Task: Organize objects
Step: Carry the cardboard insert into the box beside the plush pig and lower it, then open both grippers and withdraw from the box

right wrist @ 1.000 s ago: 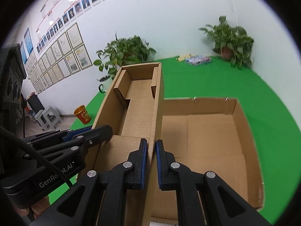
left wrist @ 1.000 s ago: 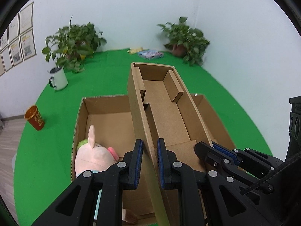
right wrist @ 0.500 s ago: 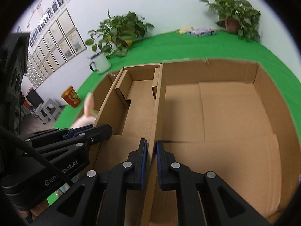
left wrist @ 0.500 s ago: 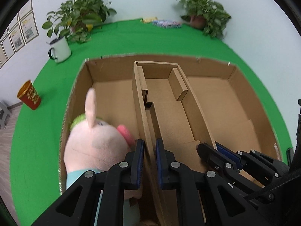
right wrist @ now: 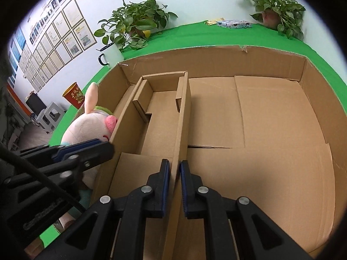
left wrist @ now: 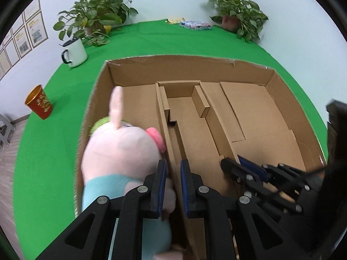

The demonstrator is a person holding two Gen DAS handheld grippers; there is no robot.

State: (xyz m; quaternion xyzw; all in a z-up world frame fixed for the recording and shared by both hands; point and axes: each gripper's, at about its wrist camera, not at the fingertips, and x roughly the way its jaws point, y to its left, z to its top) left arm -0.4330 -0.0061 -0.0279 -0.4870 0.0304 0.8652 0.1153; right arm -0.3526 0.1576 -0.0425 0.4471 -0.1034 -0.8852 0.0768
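Observation:
A narrow open cardboard tray (left wrist: 190, 127) sits inside a large open cardboard box (left wrist: 190, 67) on the green table. My left gripper (left wrist: 173, 173) is shut on the tray's left wall. My right gripper (right wrist: 174, 173) is shut on the tray's right wall (right wrist: 183, 108). A pink plush pig (left wrist: 121, 145) in a light blue top lies in the box's left part, pressed against the tray's left wall. It also shows in the right wrist view (right wrist: 91, 125). The right gripper shows in the left wrist view (left wrist: 240, 164).
A white mug (left wrist: 74, 52) and a red paper cup (left wrist: 39, 101) stand on the green cloth left of the box. Two potted plants (left wrist: 95, 21) (left wrist: 236, 15) and a flat colourful packet (left wrist: 195, 25) are at the back. The box's right part (right wrist: 271, 130) holds nothing.
Both grippers have lowered the tray into the large box until it sits level between the box walls. The pig now presses against the tray's left side.

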